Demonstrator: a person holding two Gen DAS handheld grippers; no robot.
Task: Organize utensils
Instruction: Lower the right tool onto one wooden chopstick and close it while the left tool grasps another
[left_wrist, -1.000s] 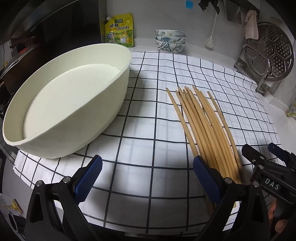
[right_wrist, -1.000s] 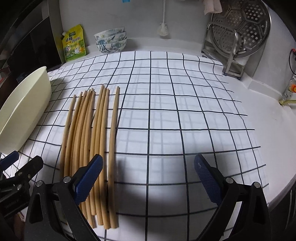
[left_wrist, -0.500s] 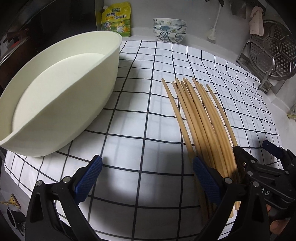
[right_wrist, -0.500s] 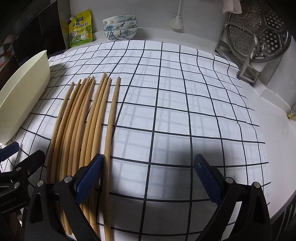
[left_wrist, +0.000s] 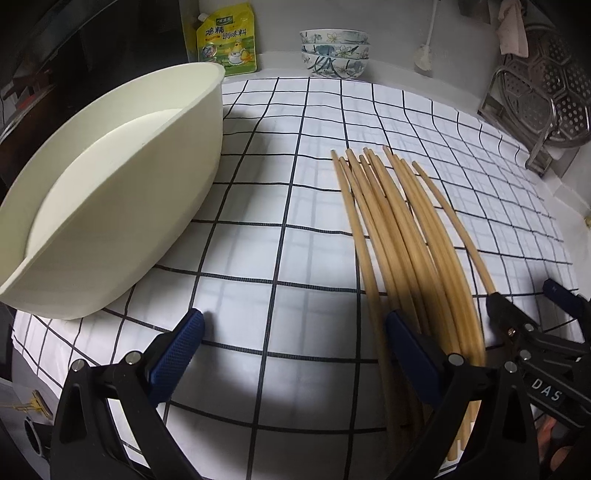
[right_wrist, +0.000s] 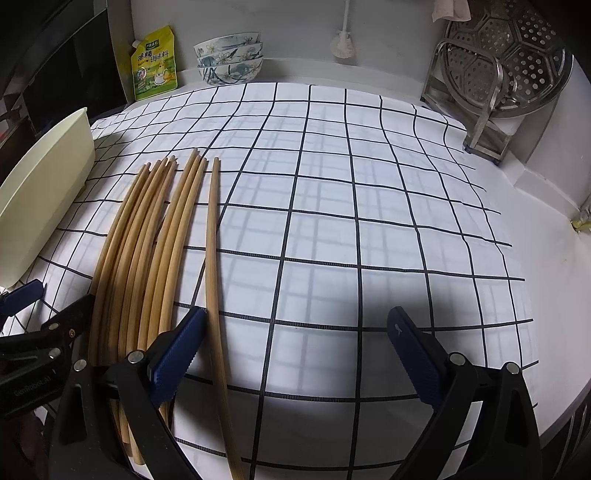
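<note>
Two handheld grippers are hovering low over a tabletop (right_wrist: 546, 258) draped in a white cloth with a black grid (left_wrist: 295, 258), where a bundle of wooden chopsticks (left_wrist: 402, 236) is lying loose on the fabric. In the left wrist view the left gripper (left_wrist: 293, 360) is standing with its blue-padded jaws spread wide and nothing between them; the sticks are fanning from about 12 o'clock down toward 5 o'clock, their near ends passing beside and under the right-hand finger. The right gripper (left_wrist: 532, 306) is showing at 4 o'clock in that view, just beside the outermost stick.

From the right wrist view the right gripper (right_wrist: 295, 354) is likewise gaping wide — one chopstick (right_wrist: 214, 280) is lying a little apart from the bundle (right_wrist: 147, 251), running just inside the left-hand finger, while the rest are sitting outside it toward 9 o'clock. The left gripper (right_wrist: 33, 310) is peeking in at 8 o'clock, close to the bundle's near ends.

A cream oval tub (left_wrist: 110, 206) is resting on the cloth at 10 o'clock in the left view, well apart from the sticks. Along the back wall are standing a yellow seasoning pouch (left_wrist: 227, 40) and a stack of flowered bowls (left_wrist: 334, 53) — a perforated steel steamer tray (right_wrist: 517, 62) is leaning in a rack at 2 o'clock.
</note>
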